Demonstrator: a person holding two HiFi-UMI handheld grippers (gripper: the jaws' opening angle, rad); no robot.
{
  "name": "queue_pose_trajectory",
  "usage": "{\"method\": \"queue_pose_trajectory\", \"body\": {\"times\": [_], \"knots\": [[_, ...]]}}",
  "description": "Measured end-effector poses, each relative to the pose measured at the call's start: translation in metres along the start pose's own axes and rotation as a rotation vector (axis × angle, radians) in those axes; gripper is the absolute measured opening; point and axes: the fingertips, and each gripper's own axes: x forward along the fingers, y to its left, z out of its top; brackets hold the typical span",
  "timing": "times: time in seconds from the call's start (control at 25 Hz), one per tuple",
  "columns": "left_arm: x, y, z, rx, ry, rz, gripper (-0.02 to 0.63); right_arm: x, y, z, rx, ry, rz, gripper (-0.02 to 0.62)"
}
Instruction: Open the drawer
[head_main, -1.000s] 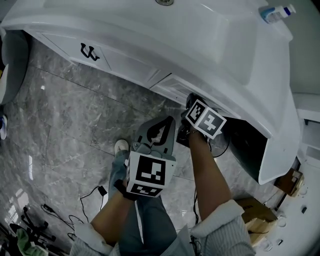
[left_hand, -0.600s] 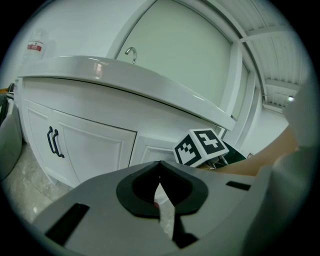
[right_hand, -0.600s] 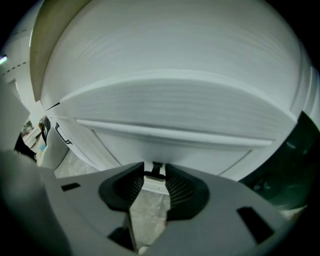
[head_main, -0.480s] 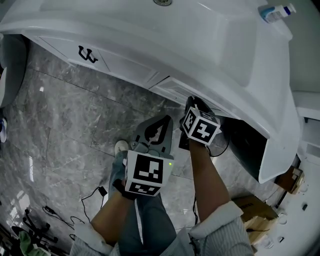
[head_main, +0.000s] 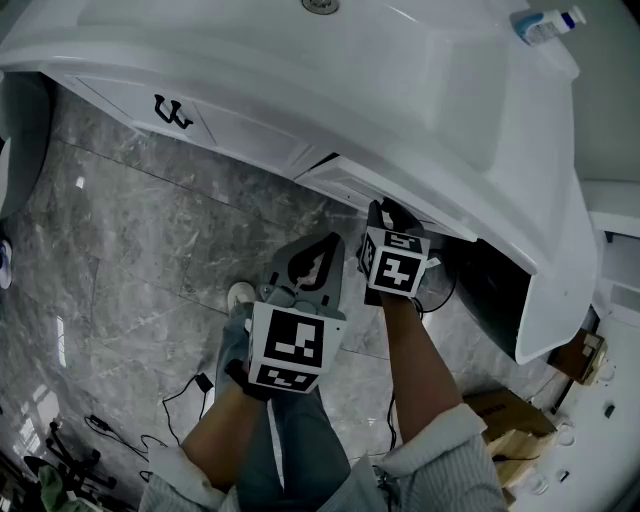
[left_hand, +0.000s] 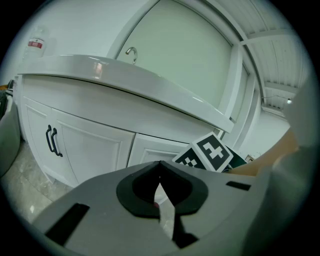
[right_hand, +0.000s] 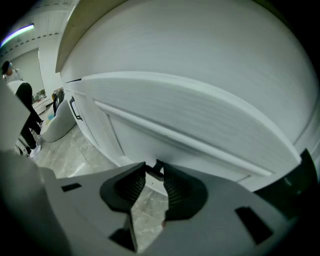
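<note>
The white drawer front (head_main: 345, 178) sits under the vanity counter (head_main: 300, 60), right of the cabinet doors. My right gripper (head_main: 386, 212) reaches up to it, its fingertips hidden behind its marker cube (head_main: 397, 264) in the head view. In the right gripper view its jaws (right_hand: 151, 167) are closing on the small dark drawer handle (right_hand: 155, 173), which fills the narrow gap between the tips. My left gripper (head_main: 322, 243) hangs lower, away from the cabinet, shut with nothing in it (left_hand: 160, 164). From it I see the drawer front (left_hand: 152, 150) and the right cube (left_hand: 210, 152).
Black door handles (head_main: 172, 112) mark the left cabinet doors. A bottle (head_main: 545, 25) stands on the counter's far right. A dark open compartment (head_main: 490, 290) lies right of the drawer, and a cardboard box (head_main: 515, 425) below it. Cables (head_main: 190, 385) trail on the marble floor.
My right gripper has rolled, so its marker cube shows a different face, and it has shifted slightly left along the drawer front. My left gripper has stayed where it was.
</note>
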Motion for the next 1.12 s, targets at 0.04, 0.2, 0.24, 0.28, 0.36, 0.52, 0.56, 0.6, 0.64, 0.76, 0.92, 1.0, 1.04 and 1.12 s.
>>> {"method": "queue_pose_trajectory", "body": {"times": [0.04,0.2,0.24,0.28,0.36,0.52,0.56,0.6,0.64,0.76,0.92,1.0,1.04,1.12], "knots": [[-0.001,0.0,-0.001,-0.002,0.001,0.001,0.015,-0.001,0.001,0.0,-0.004,0.001,0.004,0.117],[-0.004,0.001,-0.006,-0.017,0.01,0.0,0.015,-0.004,0.003,-0.006,-0.027,0.01,0.022,0.115],[-0.004,0.002,-0.006,-0.018,0.01,0.0,0.015,-0.004,0.004,-0.007,-0.031,0.014,0.025,0.115],[-0.005,0.001,-0.006,-0.017,0.009,-0.001,0.015,-0.005,0.004,-0.008,-0.035,0.016,0.029,0.114],[-0.006,0.001,-0.005,-0.016,0.008,-0.002,0.015,-0.007,0.005,-0.011,-0.038,0.02,0.036,0.112],[-0.008,0.0,-0.005,-0.017,0.006,-0.003,0.015,-0.012,0.01,-0.017,-0.041,0.026,0.053,0.11],[-0.008,0.0,-0.005,-0.016,0.006,-0.001,0.015,-0.014,0.012,-0.019,-0.038,0.027,0.058,0.11],[-0.009,0.001,-0.006,-0.016,0.006,0.0,0.015,-0.016,0.014,-0.021,-0.034,0.029,0.062,0.109],[-0.009,0.001,-0.007,-0.017,0.007,0.002,0.015,-0.017,0.016,-0.023,-0.029,0.03,0.064,0.109],[-0.009,0.001,-0.008,-0.018,0.011,0.003,0.015,-0.02,0.019,-0.028,-0.028,0.034,0.066,0.109],[-0.008,-0.002,-0.01,-0.016,0.016,-0.002,0.015,-0.023,0.022,-0.029,-0.05,0.033,0.073,0.107],[-0.007,-0.004,-0.01,-0.012,0.019,-0.005,0.015,-0.024,0.023,-0.03,-0.059,0.04,0.088,0.107],[-0.007,-0.005,-0.01,-0.01,0.02,-0.007,0.015,-0.024,0.023,-0.03,-0.06,0.045,0.104,0.106],[-0.005,-0.006,-0.009,-0.005,0.022,-0.009,0.015,-0.024,0.023,-0.032,-0.07,0.046,0.146,0.106]]}}
